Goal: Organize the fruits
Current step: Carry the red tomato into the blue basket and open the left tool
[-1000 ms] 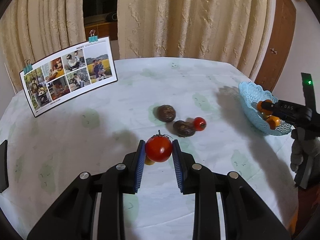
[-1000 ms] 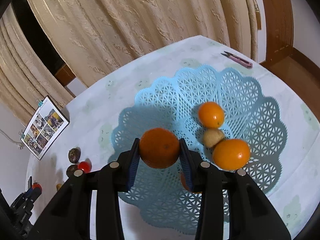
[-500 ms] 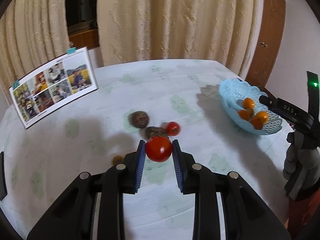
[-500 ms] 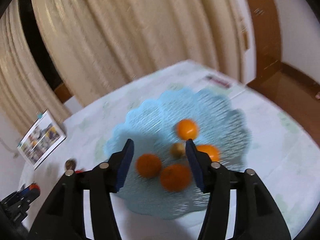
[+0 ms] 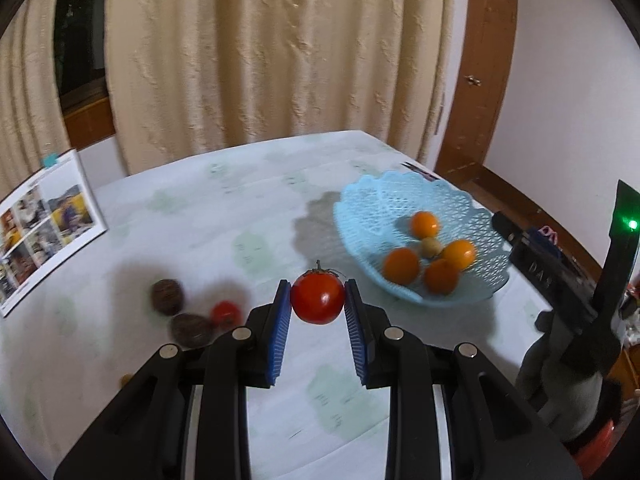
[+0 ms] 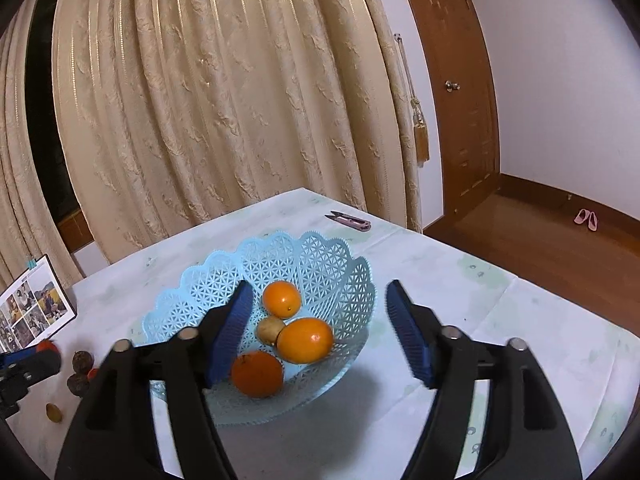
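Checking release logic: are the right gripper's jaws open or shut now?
Open. The right gripper holds nothing; its blue-padded jaws stand wide apart above the light blue plastic lattice basket, whose oranges show between them.

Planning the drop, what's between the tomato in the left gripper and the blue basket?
Left wrist view: only bare tablecloth and the basket's shadow lie between the tomato and the basket.

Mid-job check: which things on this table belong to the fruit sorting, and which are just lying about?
Job: tomato in left gripper; open right gripper; blue basket holding four oranges; small tomato; two dark fruits.

Lying about: photo board; pink snips.
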`<state>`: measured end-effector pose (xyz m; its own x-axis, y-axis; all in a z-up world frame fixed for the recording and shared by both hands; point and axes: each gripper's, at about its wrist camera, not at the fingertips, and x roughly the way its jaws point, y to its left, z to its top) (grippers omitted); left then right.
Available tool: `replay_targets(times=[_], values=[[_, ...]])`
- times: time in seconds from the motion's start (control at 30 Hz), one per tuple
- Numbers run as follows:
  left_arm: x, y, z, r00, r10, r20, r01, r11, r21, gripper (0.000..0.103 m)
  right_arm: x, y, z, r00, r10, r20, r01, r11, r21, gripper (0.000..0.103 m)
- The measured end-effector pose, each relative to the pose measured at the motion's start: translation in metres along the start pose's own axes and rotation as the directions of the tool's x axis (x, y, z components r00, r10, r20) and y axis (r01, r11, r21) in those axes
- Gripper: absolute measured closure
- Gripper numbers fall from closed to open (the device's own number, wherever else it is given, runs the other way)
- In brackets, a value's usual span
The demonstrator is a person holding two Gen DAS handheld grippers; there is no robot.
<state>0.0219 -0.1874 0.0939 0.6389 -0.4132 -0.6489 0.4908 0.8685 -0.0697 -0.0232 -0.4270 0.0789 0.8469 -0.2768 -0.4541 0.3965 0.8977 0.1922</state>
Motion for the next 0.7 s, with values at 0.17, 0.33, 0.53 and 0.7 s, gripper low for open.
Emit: replay_targets(times=[0.17, 0.33, 0.53, 0.7], values=[[0.024, -0.016, 0.01, 0.999, -0.038, -0.001, 0.038, 0.999, 0.019, 0.076, 0.003, -0.007, -0.006, 0.999, -0.021, -0.036, 0.022, 0.999, 0.034, 0.029], [0.049, -0.03, 0.022, 0.997, -0.077, -0.003, 0.077, 0.997, 0.032, 0.076, 0.004, -0.013, -0.006, 0.999, -0.028, -0.036, 0.03, 0.997, 0.064, 0.029], [0.076, -0.039, 0.028, 0.995, -0.098, -0.031, 0.099, 0.995, 0.032, 0.076, 0.004, -0.009, -0.007, 0.999, -0.026, -0.035, 0.027, 0.999, 0.043, 0.029], [0.087, -0.038, 0.03, 0.995, -0.089, -0.043, 0.089, 0.996, 0.012, 0.031, 0.004, -0.01, -0.007, 0.999, -0.021, -0.034, 0.023, 0.999, 0.046, 0.029]])
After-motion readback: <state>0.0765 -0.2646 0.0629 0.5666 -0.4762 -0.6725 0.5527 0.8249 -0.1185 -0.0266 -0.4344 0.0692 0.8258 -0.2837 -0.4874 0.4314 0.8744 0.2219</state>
